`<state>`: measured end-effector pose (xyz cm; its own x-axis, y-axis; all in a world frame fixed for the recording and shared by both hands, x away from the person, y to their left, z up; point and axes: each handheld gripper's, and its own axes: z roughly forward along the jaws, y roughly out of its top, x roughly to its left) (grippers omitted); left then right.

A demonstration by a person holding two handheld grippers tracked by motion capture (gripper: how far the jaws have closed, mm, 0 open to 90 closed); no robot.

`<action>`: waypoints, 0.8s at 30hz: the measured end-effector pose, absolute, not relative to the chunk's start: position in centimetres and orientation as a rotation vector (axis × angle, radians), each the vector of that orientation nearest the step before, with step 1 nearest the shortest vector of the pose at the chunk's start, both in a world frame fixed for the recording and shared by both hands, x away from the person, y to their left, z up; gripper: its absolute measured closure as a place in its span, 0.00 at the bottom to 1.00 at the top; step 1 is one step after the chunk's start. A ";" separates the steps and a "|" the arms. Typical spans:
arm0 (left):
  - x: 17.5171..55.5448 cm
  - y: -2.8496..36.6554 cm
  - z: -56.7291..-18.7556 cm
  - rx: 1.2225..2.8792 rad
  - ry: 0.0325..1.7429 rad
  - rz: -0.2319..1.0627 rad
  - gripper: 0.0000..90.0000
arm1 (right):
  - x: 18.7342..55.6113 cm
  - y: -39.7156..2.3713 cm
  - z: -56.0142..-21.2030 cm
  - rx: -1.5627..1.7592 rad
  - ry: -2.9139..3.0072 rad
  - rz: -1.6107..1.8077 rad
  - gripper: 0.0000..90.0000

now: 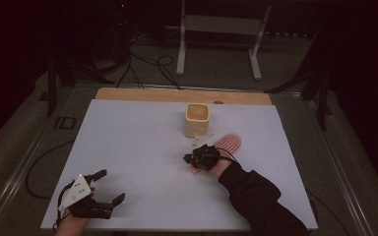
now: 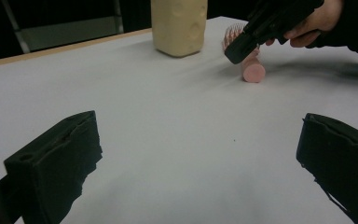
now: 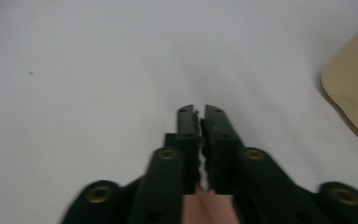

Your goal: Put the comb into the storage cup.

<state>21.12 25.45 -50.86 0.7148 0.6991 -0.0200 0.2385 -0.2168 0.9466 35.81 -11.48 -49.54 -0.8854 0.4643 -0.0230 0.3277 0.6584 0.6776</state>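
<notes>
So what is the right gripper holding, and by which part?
The right gripper is shut on the pink brush, gripping its handle near the rounded end; the left gripper holds nothing.

1. We see a pink hairbrush (image 1: 228,143) lying flat on the white table, right of centre, just near of the beige cup.
2. Its round pink handle (image 2: 253,71) points nearward, bristles facing up at the far end.
3. The handle sits pinched between closed black jaws.
</notes>
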 end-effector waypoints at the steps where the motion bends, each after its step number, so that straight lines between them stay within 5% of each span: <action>1: 21.1 25.5 -50.9 1.782 0.742 0.504 0.00 | 35.8 -11.4 -49.6 0.633 2.684 1.018 1.00; 24: 21.1 25.4 -50.9 1.784 0.743 0.494 0.00 | 34.6 -12.4 -50.1 0.603 2.753 0.881 1.00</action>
<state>21.12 25.43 -50.89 0.7176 0.6960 -0.0266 0.2439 -0.2154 0.9456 34.58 -12.37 -50.10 -0.8995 0.4336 -0.0542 0.3217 0.7409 0.5896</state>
